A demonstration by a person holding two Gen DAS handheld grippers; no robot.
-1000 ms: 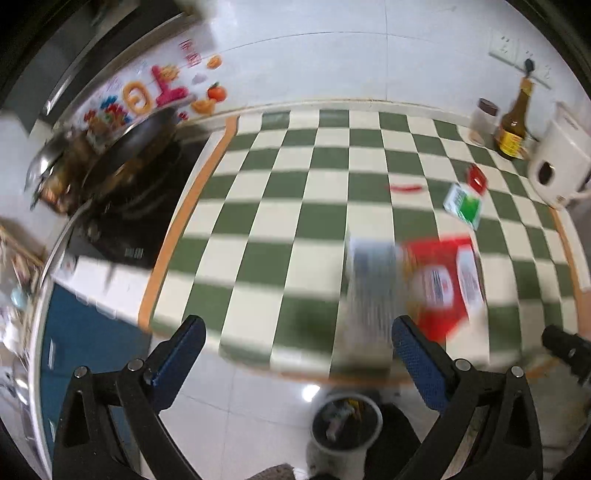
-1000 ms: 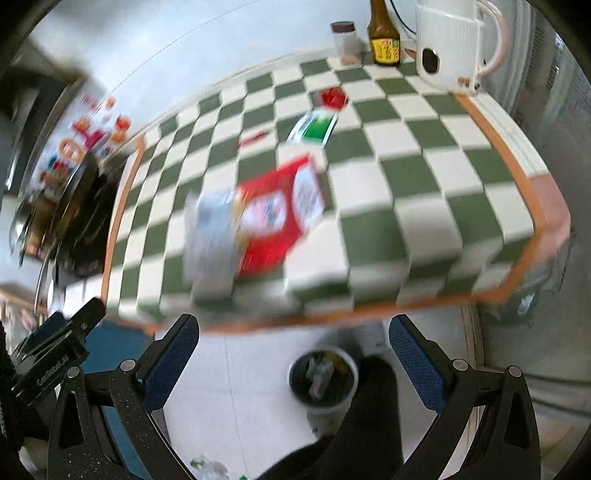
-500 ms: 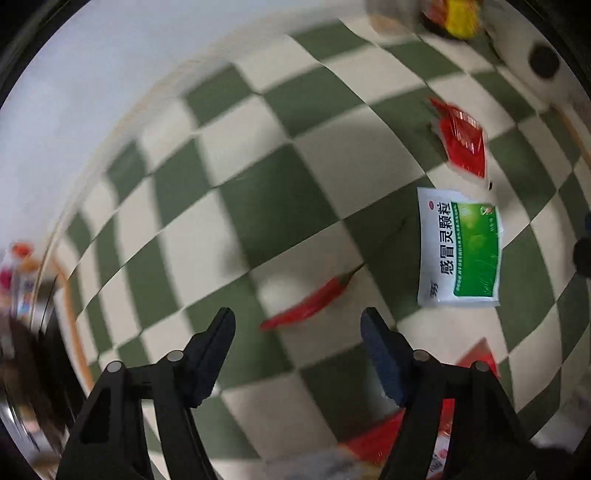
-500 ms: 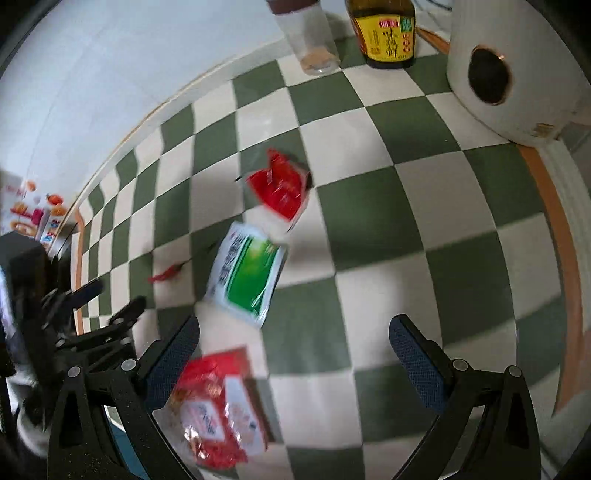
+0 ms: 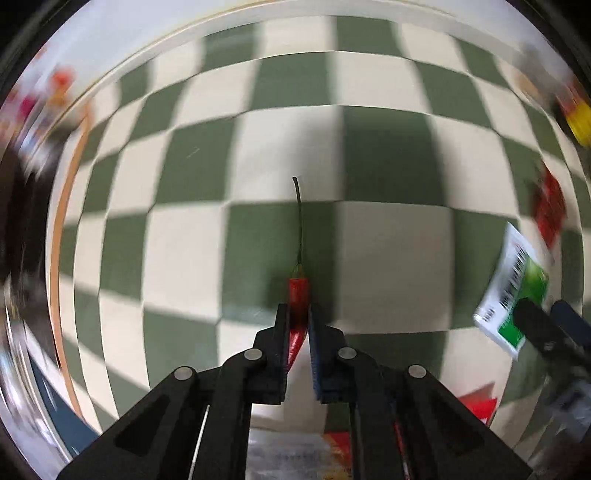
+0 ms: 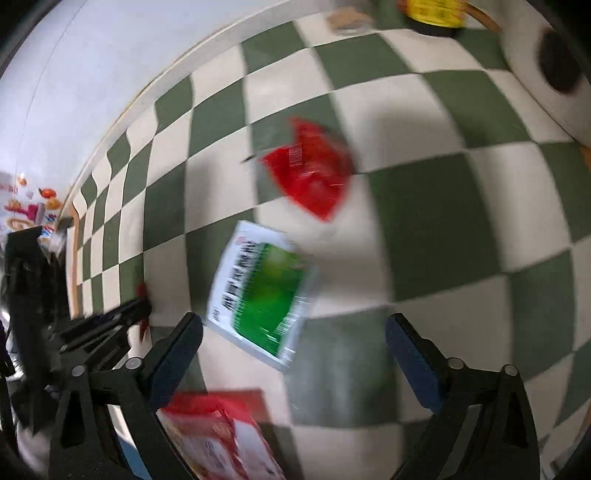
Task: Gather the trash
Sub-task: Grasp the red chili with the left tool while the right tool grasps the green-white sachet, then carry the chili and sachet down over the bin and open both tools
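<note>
A red chili pepper (image 5: 297,291) with a long dark stem lies on the green-and-white checked counter (image 5: 184,258). My left gripper (image 5: 298,314) points steeply down, its jaws closing, and the pads pinch the pepper's body. In the right wrist view that gripper (image 6: 122,314) is at the far left. My right gripper (image 6: 293,323) is wide, its jaws starting to close. A green-and-white sachet (image 6: 262,295) lies flat just ahead of them, touched by neither pad. A crumpled red wrapper (image 6: 314,173) lies beyond the sachet. A red-and-white packet (image 6: 218,432) lies under the right gripper's left finger.
A bottle with a yellow label (image 6: 432,11), a small jar (image 6: 347,18) and a white appliance (image 6: 546,74) stand along the far right of the counter. The counter's orange edge (image 5: 55,240) curves down the left, with dark cookware beyond it.
Both grippers came down from above the counter's front edge to close over its surface. The left one turned onto the chili and shut on it. The right one now hangs over the green sachet.
</note>
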